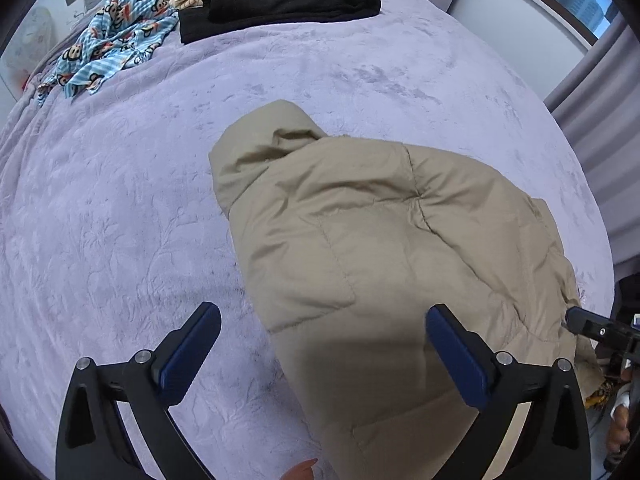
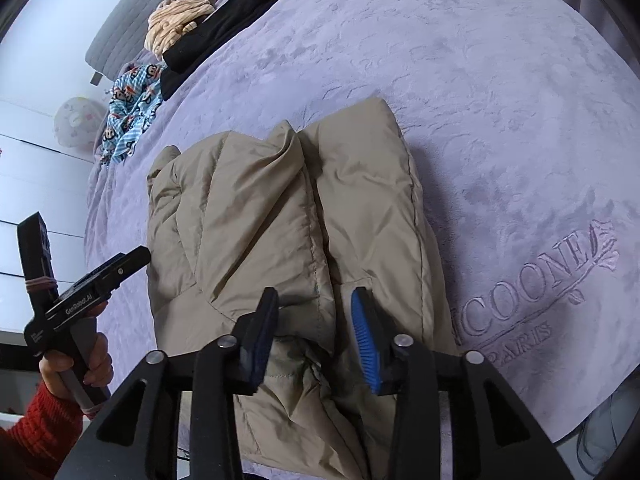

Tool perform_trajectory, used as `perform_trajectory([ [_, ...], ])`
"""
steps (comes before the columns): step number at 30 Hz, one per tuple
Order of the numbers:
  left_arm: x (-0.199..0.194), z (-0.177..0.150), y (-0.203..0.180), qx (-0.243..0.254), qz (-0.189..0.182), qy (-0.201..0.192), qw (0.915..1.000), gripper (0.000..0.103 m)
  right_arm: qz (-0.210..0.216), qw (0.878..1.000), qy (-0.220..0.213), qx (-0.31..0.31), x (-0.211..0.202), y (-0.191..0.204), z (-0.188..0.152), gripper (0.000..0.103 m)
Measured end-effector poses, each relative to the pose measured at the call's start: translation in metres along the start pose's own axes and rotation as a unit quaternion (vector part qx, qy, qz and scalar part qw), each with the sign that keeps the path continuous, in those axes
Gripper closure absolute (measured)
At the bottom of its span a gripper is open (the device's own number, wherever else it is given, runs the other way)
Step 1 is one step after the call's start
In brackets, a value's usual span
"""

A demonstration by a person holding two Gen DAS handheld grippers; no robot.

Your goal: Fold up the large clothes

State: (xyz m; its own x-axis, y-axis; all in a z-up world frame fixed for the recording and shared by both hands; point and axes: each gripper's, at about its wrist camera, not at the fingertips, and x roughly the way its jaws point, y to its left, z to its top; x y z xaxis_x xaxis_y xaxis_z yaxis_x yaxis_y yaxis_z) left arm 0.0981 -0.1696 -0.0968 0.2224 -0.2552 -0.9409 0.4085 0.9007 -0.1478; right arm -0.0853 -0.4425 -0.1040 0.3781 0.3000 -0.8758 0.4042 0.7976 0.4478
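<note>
Two tools released | left tool spread wide | right tool half-spread above beige jacket

The left gripper has a black frame of angled struts with triangular cut-outs, round silver screws at the pivots, and two flat fingers faced with dark blue pads. The right gripper is built alike, its pads ribbed and brighter blue. Seen from the right wrist, the left tool carries white lettering on its black body, a band wound about its upright block, and a grey-and-black handle. The sleeve is red ribbed knit.
</note>
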Motion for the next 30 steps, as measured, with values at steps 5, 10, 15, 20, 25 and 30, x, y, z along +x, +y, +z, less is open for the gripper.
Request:
perform_trajectory([
  [5,0.008,-0.011,0.008,-0.021,-0.026,0.028,0.9991,0.000,-0.007,1.000,-0.020,0.003,-0.013,-0.009,0.008,0.038],
  [10,0.013,-0.016,0.013,-0.045,-0.041,0.038,0.9974,0.000,-0.012,0.999,-0.021,0.025,-0.012,-0.033,0.021,0.022],
  [15,0.019,-0.019,0.016,-0.053,-0.056,0.043,0.9961,0.000,-0.017,0.999,0.008,0.038,0.008,-0.061,0.031,0.018],
  [20,0.023,-0.021,0.023,-0.066,-0.091,0.052,0.9923,0.000,0.034,0.996,0.018,0.078,0.021,-0.086,0.038,0.009],
  [25,0.036,-0.027,0.048,-0.122,-0.230,0.078,0.9625,0.000,0.099,0.989,0.040,0.104,0.036,-0.097,0.037,0.009],
  [30,0.058,-0.039,0.065,-0.160,-0.308,0.096,0.9330,0.000,0.143,0.982,0.070,0.105,0.055,-0.103,0.036,0.009],
])
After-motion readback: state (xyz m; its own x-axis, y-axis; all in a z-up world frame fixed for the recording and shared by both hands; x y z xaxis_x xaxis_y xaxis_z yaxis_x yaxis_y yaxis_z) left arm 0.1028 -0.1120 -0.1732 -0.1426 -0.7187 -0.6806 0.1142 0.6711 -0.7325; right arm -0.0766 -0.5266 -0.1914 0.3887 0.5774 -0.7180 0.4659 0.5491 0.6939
